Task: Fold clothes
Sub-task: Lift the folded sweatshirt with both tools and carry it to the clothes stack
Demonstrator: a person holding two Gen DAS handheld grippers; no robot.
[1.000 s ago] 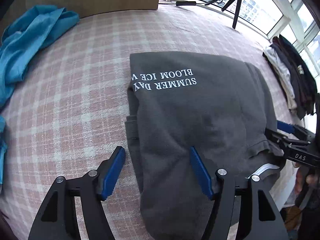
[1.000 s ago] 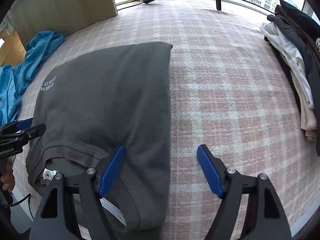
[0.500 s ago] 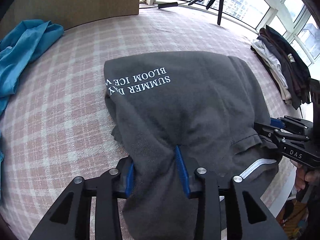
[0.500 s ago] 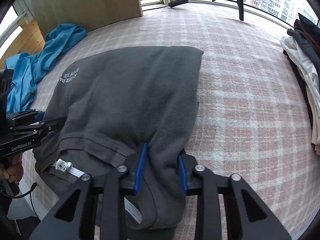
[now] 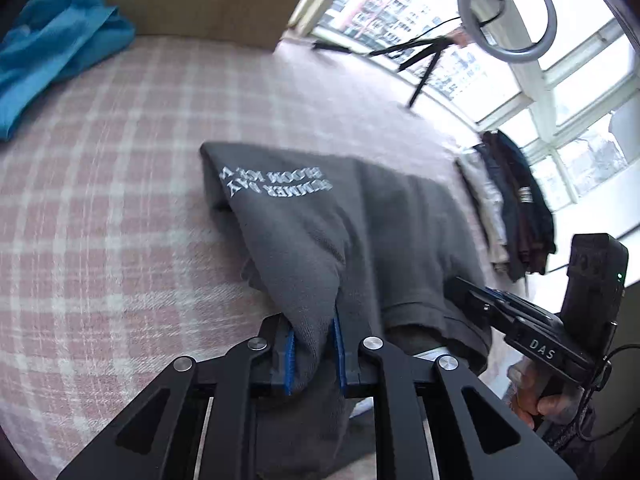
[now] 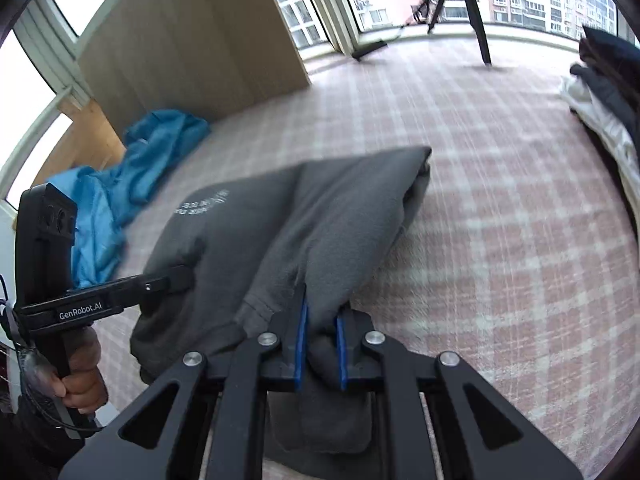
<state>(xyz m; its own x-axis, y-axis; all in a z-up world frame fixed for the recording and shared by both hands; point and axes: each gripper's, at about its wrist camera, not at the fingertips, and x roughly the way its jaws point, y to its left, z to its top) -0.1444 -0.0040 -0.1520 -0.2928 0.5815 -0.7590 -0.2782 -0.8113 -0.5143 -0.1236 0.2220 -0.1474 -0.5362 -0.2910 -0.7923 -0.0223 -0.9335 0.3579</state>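
We grip the folded grey sweatshirt (image 5: 360,232) with both tongs: left tongs (image 5: 312,354) and right tongs (image 6: 322,354) each pinch its near edge, raised off the plaid bed (image 5: 100,220).

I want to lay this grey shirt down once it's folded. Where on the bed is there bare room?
Bare plaid bedspread lies between the grey shirt and the stacked clothes, and towards the tripod. It is crowded by the blue garment.
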